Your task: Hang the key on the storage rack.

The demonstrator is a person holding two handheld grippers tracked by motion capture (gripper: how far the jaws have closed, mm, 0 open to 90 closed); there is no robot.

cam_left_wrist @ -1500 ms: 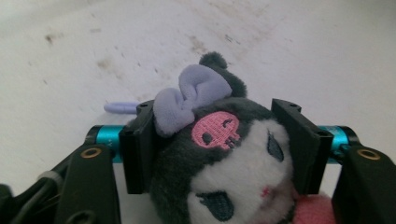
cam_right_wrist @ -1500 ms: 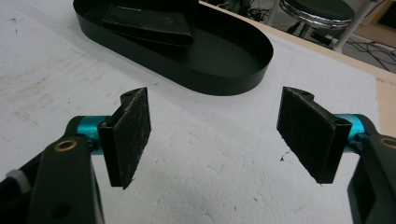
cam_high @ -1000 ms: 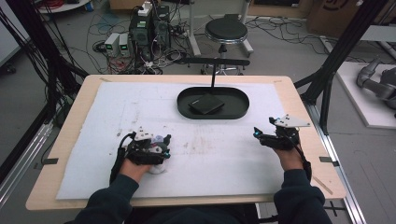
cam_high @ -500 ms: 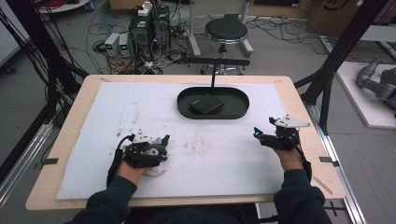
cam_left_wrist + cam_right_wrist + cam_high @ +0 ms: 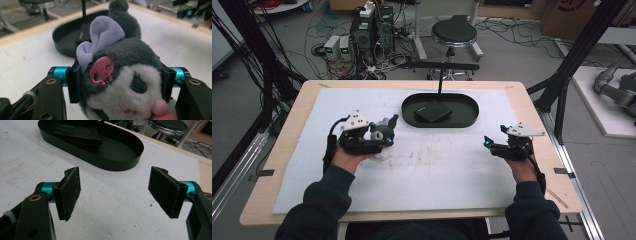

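Observation:
A dark grey and white plush toy with a lilac bow and a pink skull patch hangs a little above the white mat. My left gripper is shut on its head; the jaws have just been closing, and in the left gripper view both pads press into the plush toy. Beyond it lies a black oval tray with a dark wallet inside. My right gripper rests low over the mat's right side. Its pads stand wide apart with nothing between them, seen as my right gripper facing the tray.
A white mat covers most of the wooden table. A thin black post with a crossbar rises behind the tray. On the floor past the table's far edge are a stool, computer boxes and cables.
My left gripper has closed on the plush toy and lifted it off the mat, moving a little toward the tray. The right gripper has not moved.

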